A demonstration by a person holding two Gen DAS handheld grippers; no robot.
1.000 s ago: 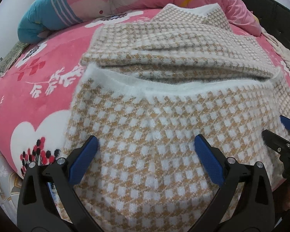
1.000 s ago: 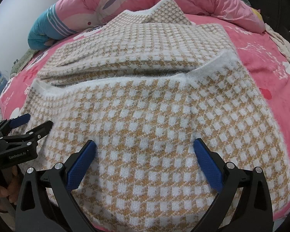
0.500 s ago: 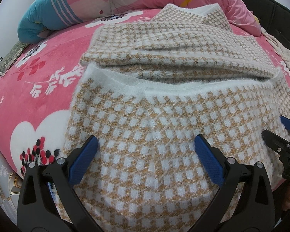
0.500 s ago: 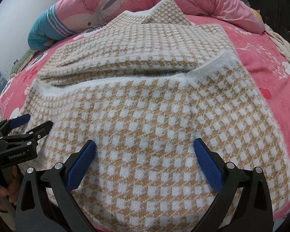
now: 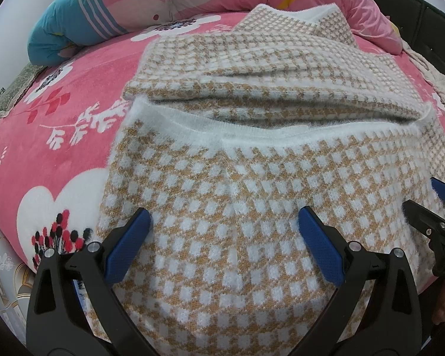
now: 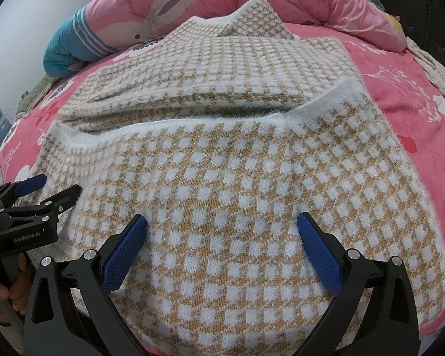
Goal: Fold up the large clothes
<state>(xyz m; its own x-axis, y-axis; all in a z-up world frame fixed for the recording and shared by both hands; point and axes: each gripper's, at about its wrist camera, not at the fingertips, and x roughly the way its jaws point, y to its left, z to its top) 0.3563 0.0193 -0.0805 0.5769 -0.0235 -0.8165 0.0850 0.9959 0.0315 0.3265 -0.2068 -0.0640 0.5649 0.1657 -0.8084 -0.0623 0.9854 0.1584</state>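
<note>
Both tongs are sitting low over the near end of the checked sweater (image 5: 237,207), which is lying folded on the pink bed cover (image 5: 83,124). The left tongs (image 5: 224,237) are gaping wide, gripping nothing, blue pads resting on the knit. The right tongs (image 6: 221,235) are spread just as wide, also gripping nothing, pointing forward alongside.

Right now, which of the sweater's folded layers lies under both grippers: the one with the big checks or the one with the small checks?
The big-check layer, the near one with the white fuzzy band; both open grippers, left gripper and right gripper, sit over it. The small-check layer lies beyond.
</note>
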